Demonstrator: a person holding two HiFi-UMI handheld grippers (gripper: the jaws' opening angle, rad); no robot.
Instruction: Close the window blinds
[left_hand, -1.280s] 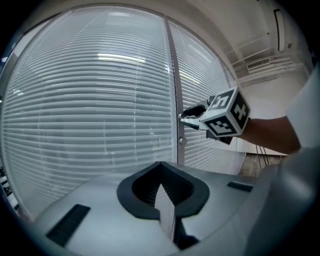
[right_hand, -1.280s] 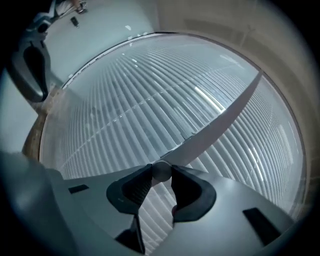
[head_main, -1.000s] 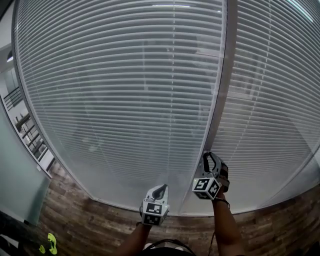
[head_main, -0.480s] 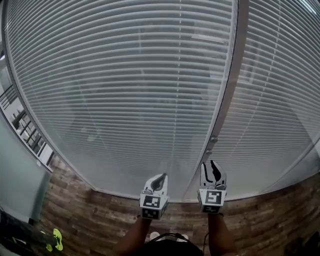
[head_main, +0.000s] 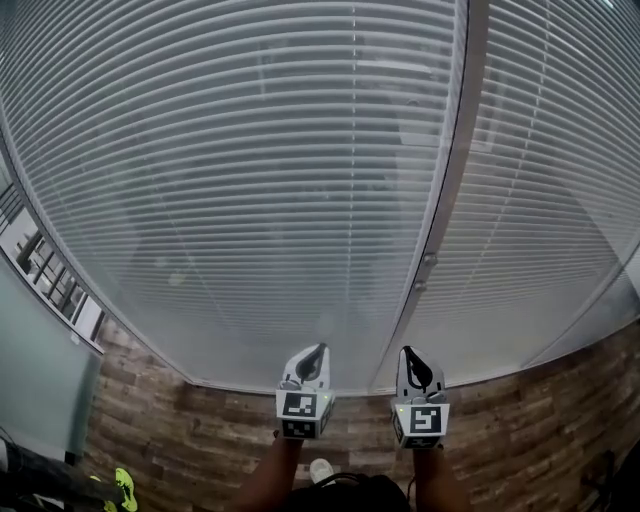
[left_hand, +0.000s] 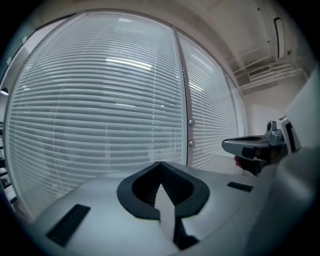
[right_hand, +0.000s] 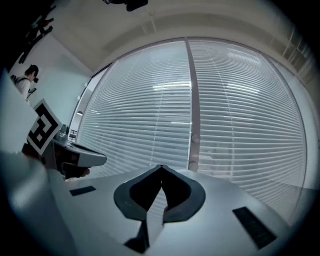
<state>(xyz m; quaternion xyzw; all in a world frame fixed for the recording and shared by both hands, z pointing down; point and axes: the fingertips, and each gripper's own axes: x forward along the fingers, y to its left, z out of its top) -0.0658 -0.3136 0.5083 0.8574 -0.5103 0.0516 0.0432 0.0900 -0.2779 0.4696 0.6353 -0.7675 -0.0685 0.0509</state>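
Far left of the window post (head_main: 445, 200): a strip of glass partition (head_main: 35, 360) above plank floor (head_main: 170, 440). Left of the post: the wide panel of window blinds (head_main: 240, 180), lowered full height, slats level, dim shapes showing through the gaps. Below that panel, just left of the post's foot: left tool (head_main: 318, 352), pointed at the blinds but apart from them, jaws pressed together, holding nothing. On the post itself: two small round knobs (head_main: 428, 260), one over the other. Just right of the post's foot: right tool (head_main: 408, 354), jaws just now closing and met tip to tip, nothing between them, apart from the slats. Right of the post: a second lowered panel (head_main: 545, 180).
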